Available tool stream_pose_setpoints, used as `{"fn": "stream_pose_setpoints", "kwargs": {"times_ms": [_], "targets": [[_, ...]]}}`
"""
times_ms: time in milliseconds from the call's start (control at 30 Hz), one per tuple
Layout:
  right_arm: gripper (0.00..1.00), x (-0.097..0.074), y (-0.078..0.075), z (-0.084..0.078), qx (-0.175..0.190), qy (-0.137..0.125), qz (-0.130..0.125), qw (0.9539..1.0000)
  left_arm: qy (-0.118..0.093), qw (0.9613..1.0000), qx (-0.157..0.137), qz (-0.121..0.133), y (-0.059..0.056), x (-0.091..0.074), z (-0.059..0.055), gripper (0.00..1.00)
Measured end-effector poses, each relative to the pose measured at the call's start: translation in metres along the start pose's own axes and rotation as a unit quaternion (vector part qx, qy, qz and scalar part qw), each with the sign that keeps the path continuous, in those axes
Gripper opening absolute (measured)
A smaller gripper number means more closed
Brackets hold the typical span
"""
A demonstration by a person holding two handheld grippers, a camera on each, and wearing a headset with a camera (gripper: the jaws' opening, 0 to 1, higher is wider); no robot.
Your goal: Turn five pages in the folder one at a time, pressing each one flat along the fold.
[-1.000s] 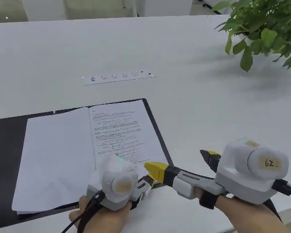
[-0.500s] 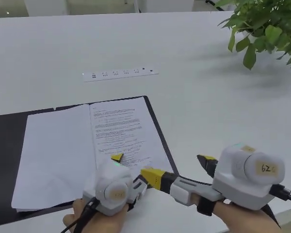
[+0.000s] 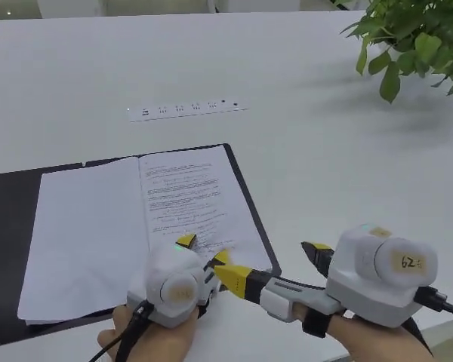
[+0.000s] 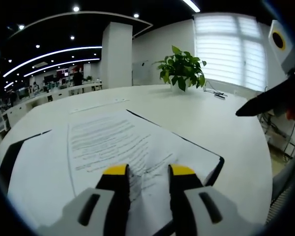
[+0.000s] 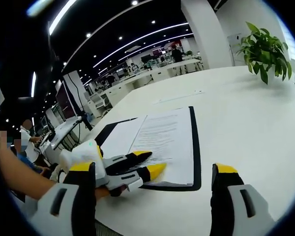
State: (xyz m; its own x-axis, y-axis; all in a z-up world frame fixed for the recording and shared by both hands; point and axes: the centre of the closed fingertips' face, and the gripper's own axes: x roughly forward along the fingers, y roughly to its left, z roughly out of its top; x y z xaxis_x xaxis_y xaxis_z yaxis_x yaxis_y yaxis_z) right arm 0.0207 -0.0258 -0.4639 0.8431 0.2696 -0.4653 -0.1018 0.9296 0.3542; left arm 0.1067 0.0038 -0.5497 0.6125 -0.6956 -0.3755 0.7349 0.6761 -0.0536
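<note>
A black folder point(image 3: 7, 219) lies open on the white table, with a blank sheet point(image 3: 87, 226) on the left and a printed page point(image 3: 185, 196) on the right. My left gripper point(image 3: 203, 249) is open, its yellow tips resting low over the printed page point(image 4: 113, 137) near its bottom right corner. In its own view the left gripper point(image 4: 148, 172) has the page flat beneath and between the jaws. My right gripper point(image 3: 275, 264) is wide open just off the folder's near right corner. The right gripper view shows the right gripper point(image 5: 153, 168) facing the left gripper point(image 5: 148, 163) and the folder point(image 5: 194, 147).
A white power strip point(image 3: 185, 109) lies on the table beyond the folder. A potted green plant point(image 3: 415, 38) stands at the far right. One dark jaw of the right gripper point(image 4: 265, 101) comes in from the right. The table's near edge runs just below both hands.
The left gripper has slid forward, so its tips now lie on the printed page's lower corner. The right gripper has edged a little left and closer to it.
</note>
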Motion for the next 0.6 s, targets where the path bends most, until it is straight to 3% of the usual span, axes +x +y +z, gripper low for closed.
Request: {"fn": "stream_pose_setpoints", "kwargs": {"times_ms": [33, 100, 167, 233, 333, 400, 467, 533, 600], "targets": [[0.98, 0.0, 0.0, 0.0, 0.0, 0.001, 0.0, 1.0, 0.0, 0.9999, -0.017, 0.002, 0.002, 0.001, 0.0, 0.28], [0.98, 0.001, 0.001, -0.001, 0.001, 0.001, 0.001, 1.0, 0.002, 1.0, -0.009, 0.004, 0.004, 0.001, 0.001, 0.25], [0.98, 0.001, 0.002, -0.003, 0.003, 0.004, 0.003, 1.0, 0.003, 0.9985, -0.05, 0.025, 0.015, 0.0, 0.001, 0.12], [0.97, 0.002, 0.003, -0.003, 0.003, 0.003, 0.004, 1.0, 0.005, 0.9998, -0.02, 0.007, 0.011, 0.0, 0.001, 0.12], [0.96, 0.006, 0.006, -0.005, 0.012, 0.007, 0.009, 0.9999, 0.007, 0.9997, -0.024, 0.006, 0.011, 0.0, 0.001, 0.11], [0.92, 0.009, 0.011, -0.007, 0.043, 0.007, 0.02, 0.9988, 0.006, 0.9995, -0.032, 0.003, 0.011, 0.0, 0.001, 0.1], [0.83, 0.012, 0.015, -0.01, 0.094, 0.016, 0.028, 0.9951, 0.006, 0.9995, -0.031, 0.002, 0.01, -0.001, 0.001, 0.1], [0.74, 0.015, 0.017, -0.013, 0.15, 0.02, 0.035, 0.9878, 0.006, 0.9995, -0.032, 0.002, 0.01, -0.001, 0.001, 0.1], [0.64, 0.019, 0.017, -0.017, 0.207, 0.024, 0.037, 0.9773, 0.004, 0.9995, -0.031, 0.001, 0.01, -0.001, 0.001, 0.1]]}}
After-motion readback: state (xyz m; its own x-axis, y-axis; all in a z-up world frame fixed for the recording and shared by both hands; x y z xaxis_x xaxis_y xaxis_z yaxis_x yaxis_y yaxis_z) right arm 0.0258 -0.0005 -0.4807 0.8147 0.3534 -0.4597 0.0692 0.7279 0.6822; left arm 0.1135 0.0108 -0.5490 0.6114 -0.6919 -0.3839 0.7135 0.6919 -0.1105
